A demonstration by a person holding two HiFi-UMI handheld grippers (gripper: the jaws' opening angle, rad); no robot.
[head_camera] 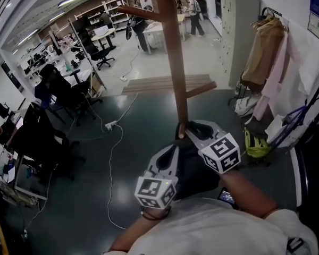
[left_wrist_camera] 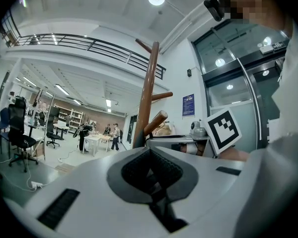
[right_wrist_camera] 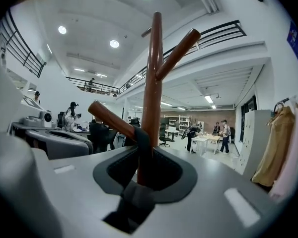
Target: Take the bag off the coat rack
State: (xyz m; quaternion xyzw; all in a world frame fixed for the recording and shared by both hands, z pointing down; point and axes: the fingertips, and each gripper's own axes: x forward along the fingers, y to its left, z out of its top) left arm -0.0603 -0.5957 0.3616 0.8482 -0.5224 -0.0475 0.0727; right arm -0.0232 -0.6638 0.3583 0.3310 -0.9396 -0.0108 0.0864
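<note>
**Bag**: dark, at the foot of the coat rack's pole, directly under both grippers. Its strap loops over the lowest peg, close against the pole.

**Coat rack**: brown wooden pole with angled pegs, standing on the floor.

**Right gripper**: jaws closed on the strap just below the peg, with the pole right behind.

**Left gripper**: beside the right one, over the bag. Its jaws are closed together, and a dark strip sits in the seam; what that strip is cannot be told.

**Floor**: dark, glossy grey-green around the rack, pale grey farther off. A white power strip with its cable lies to the left of the rack, and a flat stack of wooden boards lies behind it.

**Room**: large open workshop.
- Coats hang along the right wall above a yellow-green bag.
- Grey lockers stand farther along that wall.
- Black office chairs and desks fill the left side.
- People stand at the far end.
- A railed balcony runs overhead.
</note>
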